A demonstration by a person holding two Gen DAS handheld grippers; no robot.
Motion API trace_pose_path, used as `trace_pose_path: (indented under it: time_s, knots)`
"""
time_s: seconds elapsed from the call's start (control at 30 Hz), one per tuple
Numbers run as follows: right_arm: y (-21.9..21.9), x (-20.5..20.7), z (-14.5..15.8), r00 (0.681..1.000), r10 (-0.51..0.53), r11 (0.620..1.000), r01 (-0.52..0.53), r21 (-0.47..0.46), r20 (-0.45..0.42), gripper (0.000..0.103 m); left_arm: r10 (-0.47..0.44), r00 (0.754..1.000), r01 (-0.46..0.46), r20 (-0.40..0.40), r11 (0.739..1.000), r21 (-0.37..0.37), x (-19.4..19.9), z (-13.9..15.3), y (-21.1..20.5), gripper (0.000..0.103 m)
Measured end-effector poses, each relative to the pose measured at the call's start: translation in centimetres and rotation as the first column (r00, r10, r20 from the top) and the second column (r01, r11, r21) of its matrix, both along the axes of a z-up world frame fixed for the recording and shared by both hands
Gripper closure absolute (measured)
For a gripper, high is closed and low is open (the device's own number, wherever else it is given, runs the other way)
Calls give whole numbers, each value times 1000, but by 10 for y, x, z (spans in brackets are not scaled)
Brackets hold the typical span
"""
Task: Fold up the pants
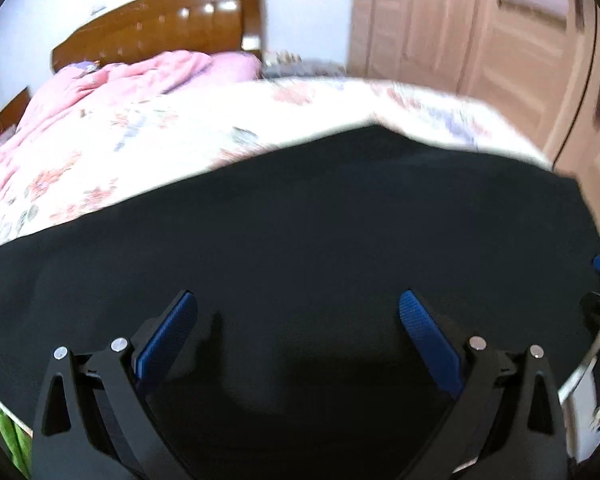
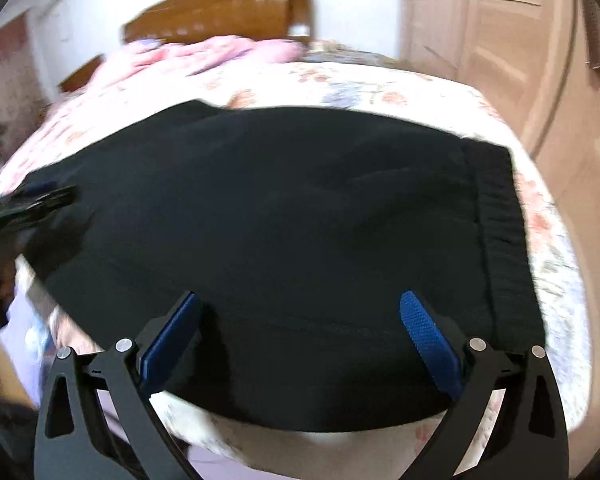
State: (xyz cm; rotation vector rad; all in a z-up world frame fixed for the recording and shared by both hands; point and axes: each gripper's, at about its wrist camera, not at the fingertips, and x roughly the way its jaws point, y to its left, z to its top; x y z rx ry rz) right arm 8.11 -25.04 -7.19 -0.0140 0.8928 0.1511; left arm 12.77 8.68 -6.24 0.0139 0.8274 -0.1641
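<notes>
**Black pants lying flat on the bed, both grippers spread above them**

One pair of black pants is lying spread across the floral bedspread of the bed, reaching close to its near edge. The fabric is looking plain and dark, mostly smooth with a few soft creases, and a ribbed waistband is running along its right end in the right wrist view. In the left wrist view the same pants are filling the lower half of the picture.

Two grippers are showing. The left gripper is hovering over the cloth with its blue-padded fingers spread wide, pinching nothing. The right gripper is likewise standing wide apart over the near hem, gripping nothing.

One pink quilt is bunching up by the one wooden headboard. A pale wardrobe is standing to the right.
</notes>
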Motion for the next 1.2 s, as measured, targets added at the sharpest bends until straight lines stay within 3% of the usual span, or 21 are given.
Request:
trace_pose_path:
  time_s: [0.1, 0.17, 0.23, 0.33, 0.5, 0.57, 0.6, 0.67, 0.93, 1.0, 1.13, 1.2]
  knots:
    - [35, 8, 19, 995, 84, 995, -87, 50, 50, 6, 91, 996, -87, 24, 986, -143, -15, 9, 57, 2]
    - [73, 16, 26, 986, 158, 987, -160, 28, 60, 6, 177, 984, -162, 35, 953, -256, -31, 11, 106, 2]
    - [129, 24, 27, 955, 291, 957, -291, -8, 63, 6, 260, 965, -236, 31, 916, -325, -44, 14, 148, 2]
    - [214, 31, 24, 880, 470, 882, -468, -56, 59, 6, 419, 908, -379, 26, 846, -376, -80, 12, 224, 2]
    - [338, 30, 21, 729, 679, 734, -675, -74, 85, 6, 629, 777, -564, -40, 667, -487, -129, -1, 344, 2]
    - [373, 34, 19, 686, 721, 692, -718, -69, 98, 6, 663, 745, -603, -78, 618, -504, -135, -10, 377, 2]
    - [393, 42, 14, 678, 729, 685, -725, -74, 93, 6, 675, 733, -621, -87, 611, -491, -137, -12, 387, 3]
    - [419, 57, 7, 681, 729, 684, -725, -77, 67, 6, 691, 719, -649, -75, 628, -429, -134, -12, 396, 3]
    - [458, 96, -20, 731, 682, 725, -679, -113, -18, 6, 670, 742, -640, 25, 718, -273, -110, -11, 366, 2]
    - [462, 102, -21, 739, 673, 734, -672, -100, -24, 6, 633, 772, -607, 58, 761, -228, -92, -4, 349, 2]
    - [466, 108, -14, 735, 678, 731, -674, -103, 1, 6, 504, 855, -489, 125, 862, -133, -46, 15, 308, 2]
    - [470, 113, -13, 738, 675, 733, -670, -116, 5, 6, 453, 882, -443, 128, 891, -101, -25, 18, 293, 2]
